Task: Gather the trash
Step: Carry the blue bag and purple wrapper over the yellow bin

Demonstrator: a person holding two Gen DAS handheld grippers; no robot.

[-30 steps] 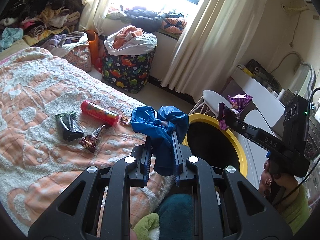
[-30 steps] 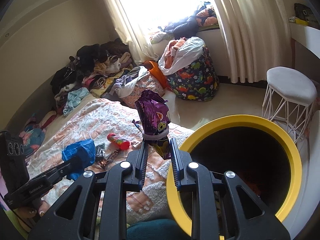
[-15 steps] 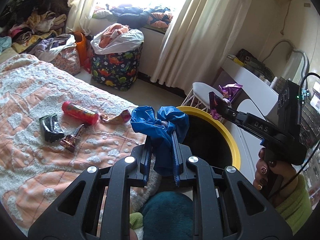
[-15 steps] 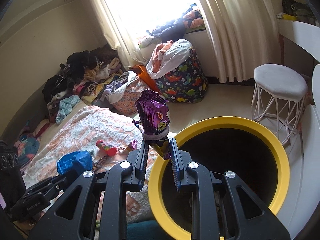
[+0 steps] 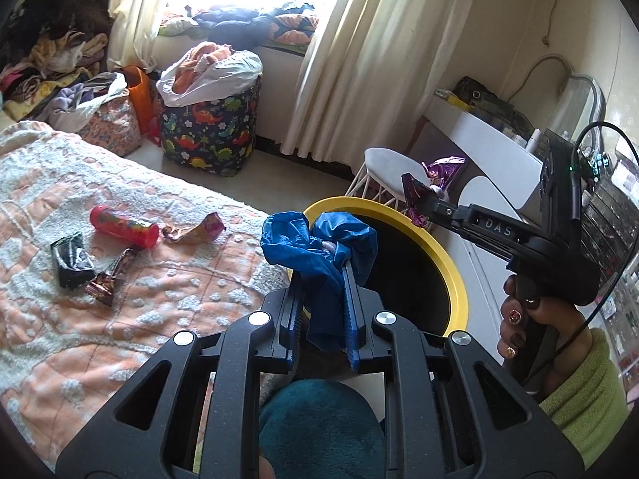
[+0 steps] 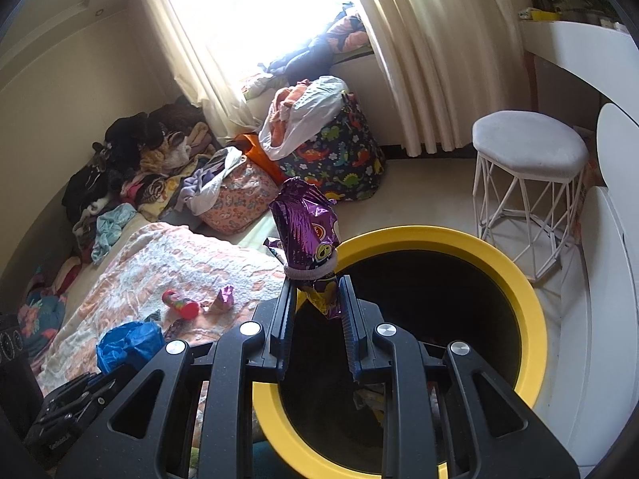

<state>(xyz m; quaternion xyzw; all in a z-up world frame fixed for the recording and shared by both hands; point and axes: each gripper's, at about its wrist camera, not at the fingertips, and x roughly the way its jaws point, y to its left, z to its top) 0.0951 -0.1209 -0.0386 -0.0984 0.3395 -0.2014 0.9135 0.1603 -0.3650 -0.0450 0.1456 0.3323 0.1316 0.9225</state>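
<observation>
My left gripper [image 5: 322,279] is shut on a crumpled blue plastic bag [image 5: 315,247], held at the near rim of a round black bin with a yellow rim [image 5: 451,263]. My right gripper [image 6: 315,291] is shut on a purple foil snack bag [image 6: 305,227] over the same bin's yellow rim [image 6: 523,299]. It also shows in the left wrist view [image 5: 417,199], above the bin's far rim. On the bed lie a red tube [image 5: 124,226], a black wrapper [image 5: 72,259], a brown foil wrapper [image 5: 106,279] and a pink-gold wrapper [image 5: 199,231].
The bed has an orange and white cover [image 5: 80,339]. A white stool [image 6: 527,151] stands behind the bin. A dinosaur-print laundry bag [image 5: 207,127], a floral bag [image 5: 112,127], piled clothes [image 6: 131,159], curtains and a white desk [image 5: 479,139] surround the floor.
Both grippers have moved toward the bin with their trash. The bin has grown larger and come closer under both grippers. Both grips are unchanged.
</observation>
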